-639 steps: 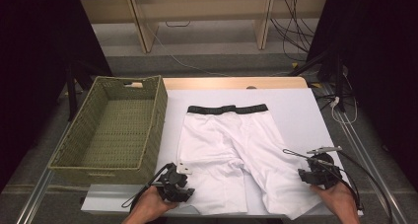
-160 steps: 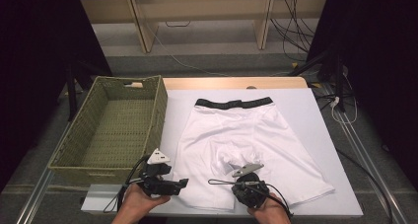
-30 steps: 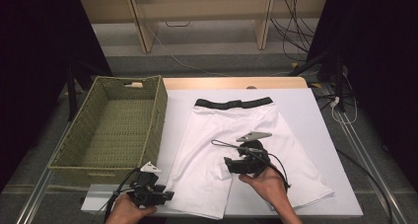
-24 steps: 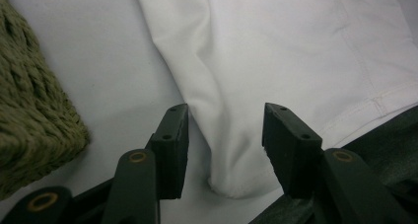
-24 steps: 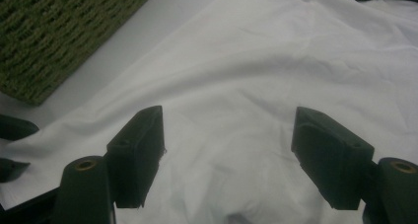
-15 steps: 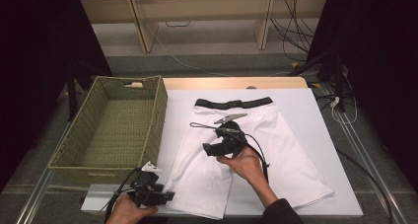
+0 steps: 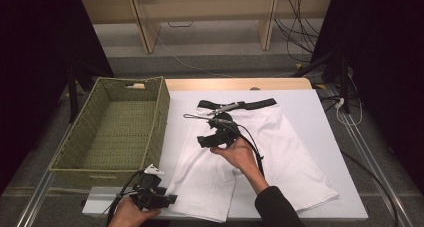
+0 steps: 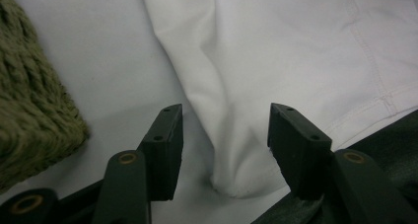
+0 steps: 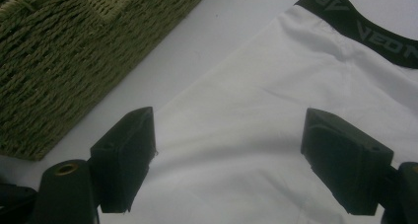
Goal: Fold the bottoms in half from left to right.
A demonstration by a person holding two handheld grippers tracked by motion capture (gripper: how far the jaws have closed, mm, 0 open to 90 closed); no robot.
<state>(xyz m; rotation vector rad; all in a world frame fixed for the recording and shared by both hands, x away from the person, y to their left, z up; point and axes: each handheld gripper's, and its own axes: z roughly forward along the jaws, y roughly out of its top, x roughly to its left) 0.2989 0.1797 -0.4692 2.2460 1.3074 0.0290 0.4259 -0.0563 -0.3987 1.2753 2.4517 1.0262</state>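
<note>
One pair of white shorts (image 7: pixel 260 152) lies flat on the white bench (image 7: pixel 320 112), its long axis running away from the person, black waistband (image 7: pixel 260 103) at the far end and two legs pointing back. One green woven basket (image 7: pixel 117 129) stands just left of it. Two grippers: the left gripper (image 7: pixel 162 198) by the near left leg hem, jaws half apart astride a fold without pressing it, lately narrowing; the right gripper (image 7: pixel 207 139) above the shorts' upper part, jaws wide, nothing gripped, lately widening.
</note>
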